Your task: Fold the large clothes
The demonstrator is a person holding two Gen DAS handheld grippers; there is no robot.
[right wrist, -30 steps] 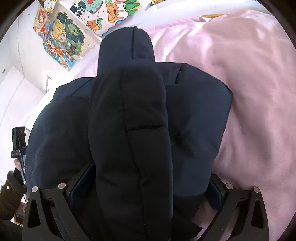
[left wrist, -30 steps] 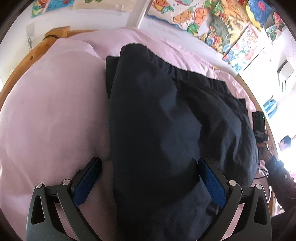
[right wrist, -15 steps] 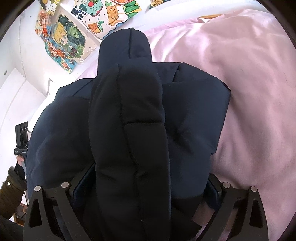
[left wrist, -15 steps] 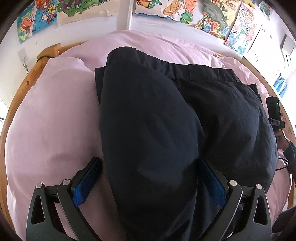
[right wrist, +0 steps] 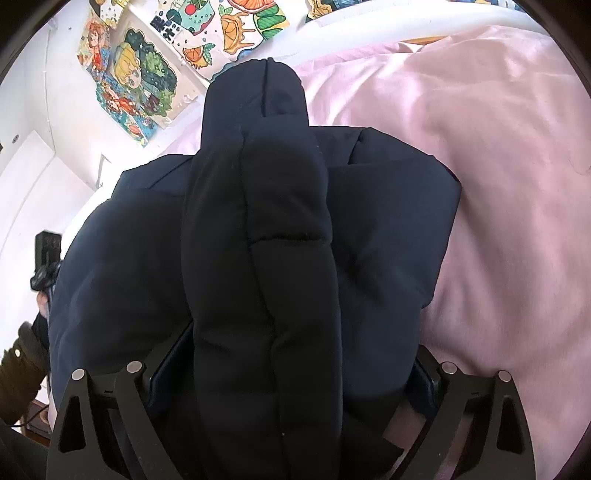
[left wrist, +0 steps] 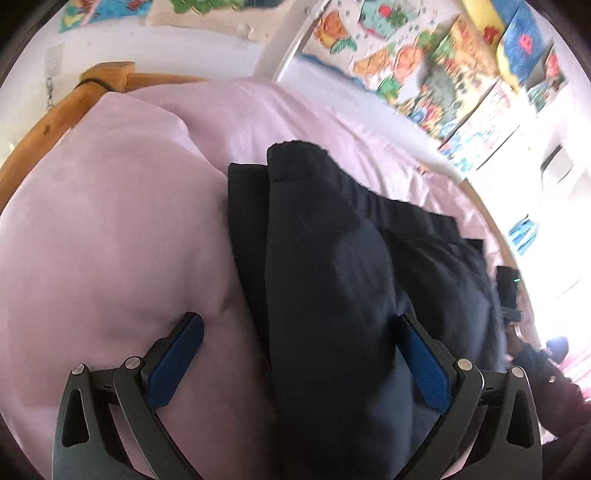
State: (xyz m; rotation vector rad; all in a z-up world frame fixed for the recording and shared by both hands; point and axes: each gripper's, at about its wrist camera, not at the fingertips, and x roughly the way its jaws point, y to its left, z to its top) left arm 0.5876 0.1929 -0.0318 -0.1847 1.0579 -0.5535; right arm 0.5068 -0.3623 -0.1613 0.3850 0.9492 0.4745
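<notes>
you are holding the left gripper (left wrist: 301, 358) wide over the jacket (left wrist: 343, 280) lying on the bed (left wrist: 110, 240); right gripper (right wrist: 291, 373) is straddling a padded fold, grip unclear; folding looks partly done

Right tongs (right wrist: 291, 373) pads buried under jacket (right wrist: 258, 258); grip unclear. Jacket hem cut off by lower edge.

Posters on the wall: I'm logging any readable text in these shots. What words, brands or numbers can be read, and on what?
Fruit poster: large dark characters at its left edge, cut off and not legible to me.
Posters in the left wrist view: too blurred to read.
Navy jacket: no label or print showing.
</notes>
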